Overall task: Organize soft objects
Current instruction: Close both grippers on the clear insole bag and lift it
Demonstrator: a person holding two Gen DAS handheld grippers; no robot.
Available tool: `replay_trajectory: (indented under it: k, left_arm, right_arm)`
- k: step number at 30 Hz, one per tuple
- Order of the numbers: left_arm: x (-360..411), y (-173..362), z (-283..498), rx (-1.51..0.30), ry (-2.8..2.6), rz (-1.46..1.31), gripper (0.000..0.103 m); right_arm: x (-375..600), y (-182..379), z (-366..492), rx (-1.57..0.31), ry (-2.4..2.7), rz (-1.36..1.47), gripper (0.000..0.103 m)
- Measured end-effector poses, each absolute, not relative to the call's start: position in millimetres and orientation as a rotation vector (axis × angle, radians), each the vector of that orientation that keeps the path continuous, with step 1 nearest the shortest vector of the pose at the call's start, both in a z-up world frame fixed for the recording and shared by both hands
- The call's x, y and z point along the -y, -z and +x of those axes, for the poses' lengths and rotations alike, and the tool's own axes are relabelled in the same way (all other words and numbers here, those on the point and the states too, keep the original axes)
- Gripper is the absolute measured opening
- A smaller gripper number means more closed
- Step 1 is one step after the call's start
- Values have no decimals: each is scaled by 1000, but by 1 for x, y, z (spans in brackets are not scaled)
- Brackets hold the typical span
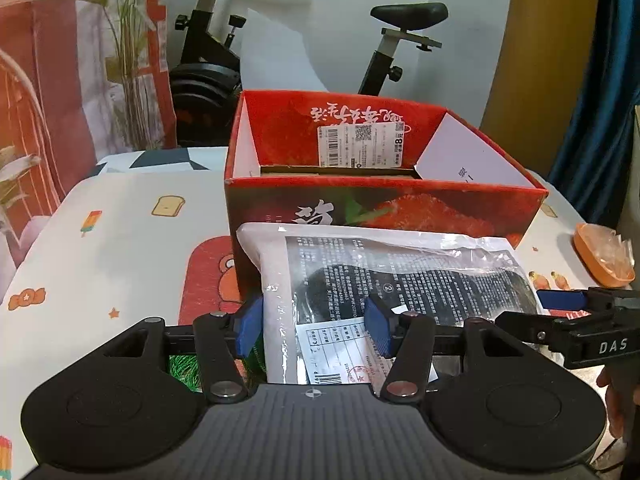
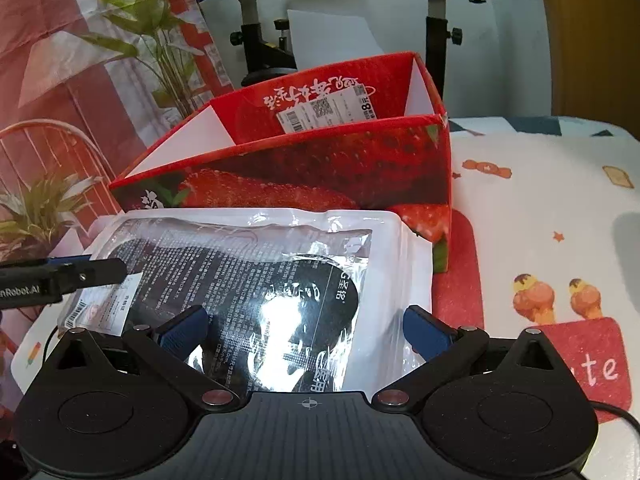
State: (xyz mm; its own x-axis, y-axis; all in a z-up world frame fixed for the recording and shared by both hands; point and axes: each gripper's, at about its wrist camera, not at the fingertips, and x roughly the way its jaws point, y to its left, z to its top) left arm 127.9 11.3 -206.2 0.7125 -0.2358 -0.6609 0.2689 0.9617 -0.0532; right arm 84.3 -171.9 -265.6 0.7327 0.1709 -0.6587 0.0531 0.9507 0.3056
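- Looking along the left gripper (image 1: 314, 326), its blue pads sit either side of the near edge of a flat plastic pouch (image 1: 400, 276); the jaws look closed on that edge, though whether the pads truly pinch the film I cannot tell for certain.
- The pouch, clear film over a dark soft item with printed text, lies in front of the red box (image 1: 384, 196), its far edge against the box's front wall.
- The box stands open-topped on the surface (image 1: 120, 248), and nothing soft shows in what can be seen of its inside, only a white label on the back wall.
- The right gripper (image 1: 560, 300) comes in at the pouch's right edge in this view; a hand (image 1: 618, 392) shows below it.
- An orange dish (image 1: 600, 256) sits right of the box, well apart from the pouch.
- Along the right gripper (image 2: 306, 330), the jaws stand apart with the pouch (image 2: 256, 280) between them, its white side margin near the right-hand pad; I cannot tell whether either pad presses on it.
- The box (image 2: 320, 168) is just beyond the pouch, seen here at an angle.
- The left gripper (image 2: 80, 272) reaches to the pouch's far left corner.
- Judged step: taking hold of the pouch with both grippers to put it in the box.
- The next move likely calls for a firm hold on both sides, then a lift high enough to clear the front wall, keeping the limp pouch level so it does not fold or slip.
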Motion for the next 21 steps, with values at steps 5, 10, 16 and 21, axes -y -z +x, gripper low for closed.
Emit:
replay_trajectory:
  k: [5, 10, 16, 21]
  left_arm:
    - [-14, 209, 131, -744, 288, 18, 58]
    - [-11, 209, 134, -758, 296, 14, 58]
    - [-12, 209, 137, -777, 298, 0, 58]
    - [-15, 212, 133, -784, 306, -12, 58]
  right_arm:
    - [174, 268, 86, -756, -77, 340, 103]
    - [174, 269, 91, -761, -91, 353, 103]
    - [168, 266, 98, -783, -133, 337, 102]
    - [167, 257, 96, -777, -152, 293, 96]
